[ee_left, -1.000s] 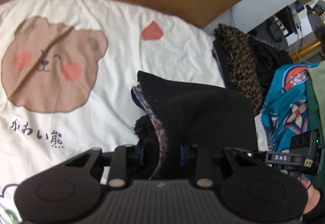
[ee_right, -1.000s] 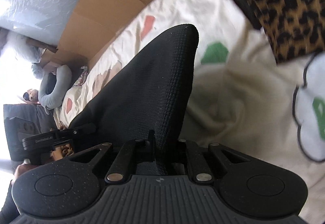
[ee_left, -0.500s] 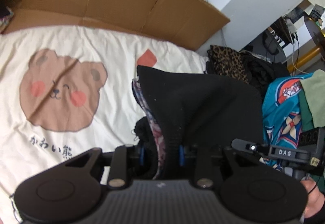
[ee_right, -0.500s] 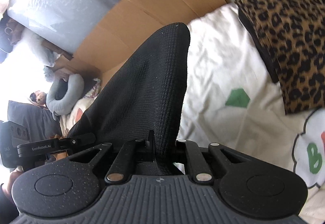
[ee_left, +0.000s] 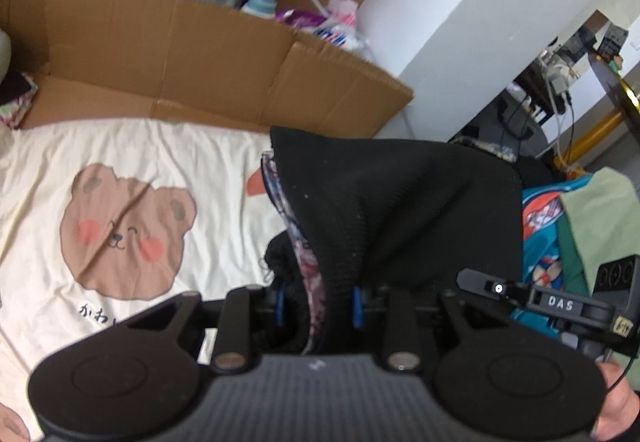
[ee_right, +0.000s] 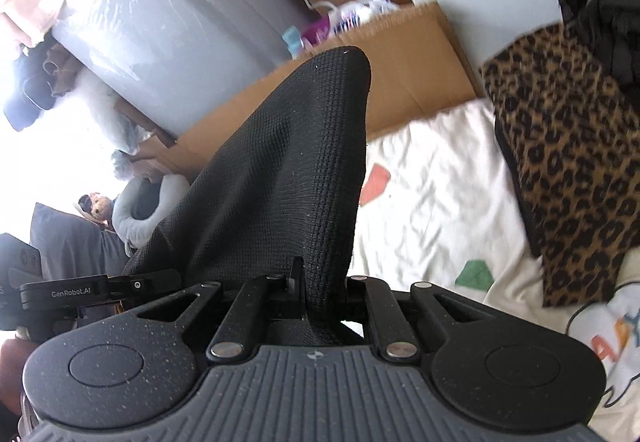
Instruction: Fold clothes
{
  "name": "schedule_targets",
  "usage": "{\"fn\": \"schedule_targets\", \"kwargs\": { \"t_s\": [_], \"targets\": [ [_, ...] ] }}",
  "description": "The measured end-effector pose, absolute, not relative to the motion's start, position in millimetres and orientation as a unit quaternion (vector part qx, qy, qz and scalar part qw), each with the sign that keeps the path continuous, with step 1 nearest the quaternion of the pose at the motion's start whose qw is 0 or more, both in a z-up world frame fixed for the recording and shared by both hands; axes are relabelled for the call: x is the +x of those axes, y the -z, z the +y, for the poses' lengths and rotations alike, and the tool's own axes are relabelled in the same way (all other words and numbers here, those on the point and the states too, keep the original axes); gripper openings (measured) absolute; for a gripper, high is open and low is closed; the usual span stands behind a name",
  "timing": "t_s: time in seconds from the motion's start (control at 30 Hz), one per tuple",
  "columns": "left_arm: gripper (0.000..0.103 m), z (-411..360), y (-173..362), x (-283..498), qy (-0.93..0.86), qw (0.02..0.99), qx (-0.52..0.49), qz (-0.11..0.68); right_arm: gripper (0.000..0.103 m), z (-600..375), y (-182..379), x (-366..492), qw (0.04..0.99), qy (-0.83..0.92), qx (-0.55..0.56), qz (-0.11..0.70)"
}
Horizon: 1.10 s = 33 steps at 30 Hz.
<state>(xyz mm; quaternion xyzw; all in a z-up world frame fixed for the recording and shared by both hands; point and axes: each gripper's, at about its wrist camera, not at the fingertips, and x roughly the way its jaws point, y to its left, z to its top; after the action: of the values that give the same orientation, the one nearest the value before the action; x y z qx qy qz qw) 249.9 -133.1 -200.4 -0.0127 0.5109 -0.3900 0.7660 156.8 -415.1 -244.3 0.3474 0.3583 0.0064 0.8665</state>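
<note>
A black knit garment [ee_left: 392,209] with a patterned inner layer [ee_left: 288,226] hangs lifted above the cream bear-print sheet [ee_left: 132,169]. My left gripper [ee_left: 318,302] is shut on one edge of it, the cloth bunched between the blue-padded fingers. In the right wrist view the same black garment [ee_right: 280,169] rises as a taut peak from my right gripper [ee_right: 320,294], which is shut on its other edge. The right gripper's body [ee_left: 536,302] shows at the right of the left wrist view, and the left gripper's body [ee_right: 92,290] at the left of the right wrist view.
Flattened cardboard [ee_left: 200,61] borders the sheet's far side. A leopard-print garment [ee_right: 568,161] lies on the sheet at the right, with dark clothes [ee_right: 608,1] behind. Teal patterned and green clothes [ee_left: 580,217] pile at the right. A white wall [ee_left: 460,21] stands beyond.
Both grippers have risen and tilted up with the black garment. More of the cardboard, wall and room behind has come into view, and the sheet sits lower in both views.
</note>
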Motion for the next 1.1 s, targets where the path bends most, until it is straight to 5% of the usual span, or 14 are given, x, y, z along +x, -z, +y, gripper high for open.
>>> {"fn": "schedule_targets", "kwargs": {
  "t_s": [1.1],
  "targets": [
    [0.031, -201, 20, 162, 0.409, 0.784, -0.064, 0.462, 0.008, -491, 19, 69, 0.917, 0.018, 0.278, 0.285]
  ]
}}
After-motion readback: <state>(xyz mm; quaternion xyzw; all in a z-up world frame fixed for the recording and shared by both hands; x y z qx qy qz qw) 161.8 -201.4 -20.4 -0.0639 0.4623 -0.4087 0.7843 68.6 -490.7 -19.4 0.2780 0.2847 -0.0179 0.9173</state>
